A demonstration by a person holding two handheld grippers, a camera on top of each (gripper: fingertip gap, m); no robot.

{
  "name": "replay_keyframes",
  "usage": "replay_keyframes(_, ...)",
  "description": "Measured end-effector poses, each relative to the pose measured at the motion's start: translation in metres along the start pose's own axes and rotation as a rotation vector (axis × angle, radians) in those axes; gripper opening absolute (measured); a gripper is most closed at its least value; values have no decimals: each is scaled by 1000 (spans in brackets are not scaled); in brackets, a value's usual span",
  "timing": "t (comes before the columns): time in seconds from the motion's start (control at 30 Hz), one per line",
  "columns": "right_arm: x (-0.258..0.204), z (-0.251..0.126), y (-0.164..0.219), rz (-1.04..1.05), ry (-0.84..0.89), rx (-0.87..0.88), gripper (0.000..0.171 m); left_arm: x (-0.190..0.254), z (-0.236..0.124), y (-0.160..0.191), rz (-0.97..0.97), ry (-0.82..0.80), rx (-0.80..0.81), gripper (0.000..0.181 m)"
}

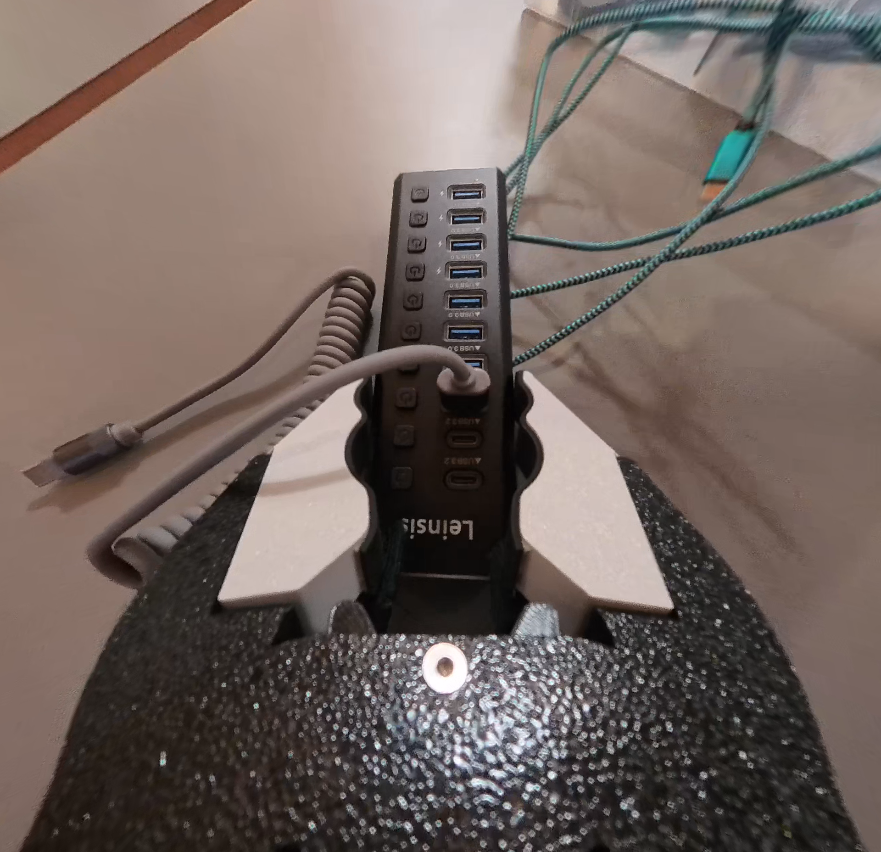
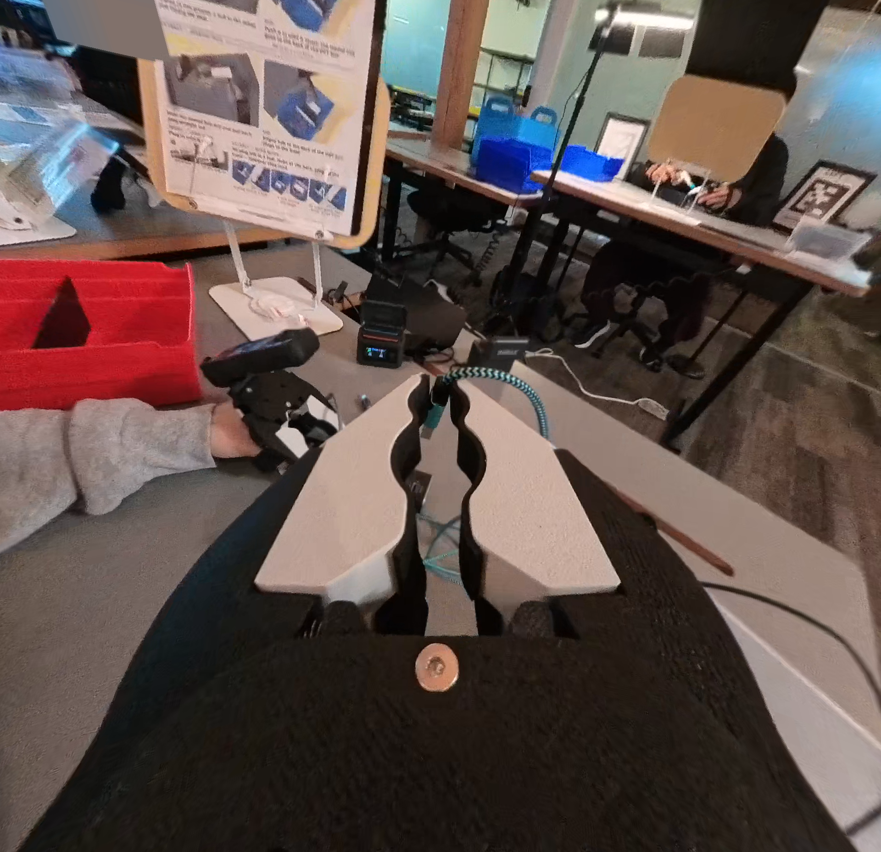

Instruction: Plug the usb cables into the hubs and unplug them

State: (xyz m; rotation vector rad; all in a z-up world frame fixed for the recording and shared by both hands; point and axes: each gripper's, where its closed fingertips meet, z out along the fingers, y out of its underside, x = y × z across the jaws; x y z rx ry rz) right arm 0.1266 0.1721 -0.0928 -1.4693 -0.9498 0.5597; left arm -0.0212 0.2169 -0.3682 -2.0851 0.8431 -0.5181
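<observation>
In the left wrist view my left gripper (image 1: 442, 392) is shut on a long black USB hub (image 1: 448, 266), held by its near end with the port row facing up. A grey coiled cable (image 1: 333, 333) is plugged into one hub port by its plug (image 1: 469, 380); its free plug (image 1: 76, 457) lies on the table to the left. In the right wrist view my right gripper (image 2: 438, 392) is shut on the teal plug (image 2: 435, 414) of a teal braided cable (image 2: 519, 390), held above the table. The left gripper's body (image 2: 267, 390) shows at the left in a hand.
Several teal braided cables (image 1: 619, 237) spread right of the hub, and one teal plug (image 1: 729, 161) hangs there. A red bin (image 2: 95, 333), an instruction board on a white stand (image 2: 267, 94) and a small black device (image 2: 381, 338) stand behind. A grey sleeve (image 2: 71, 457) rests on the table (image 2: 119, 614). My right fingertips sit around 30 centimetres from my left ones.
</observation>
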Motion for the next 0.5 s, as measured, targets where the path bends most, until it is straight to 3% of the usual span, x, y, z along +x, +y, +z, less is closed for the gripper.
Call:
replay_keyframes(0.3,42,-46,-117,-208,116,55,5,-4,1,4,75,-85,-26,57)
replay_keyframes(0.5,110,-78,-147,-294,357,-85,5,-4,1,4,74,-84,-26,58)
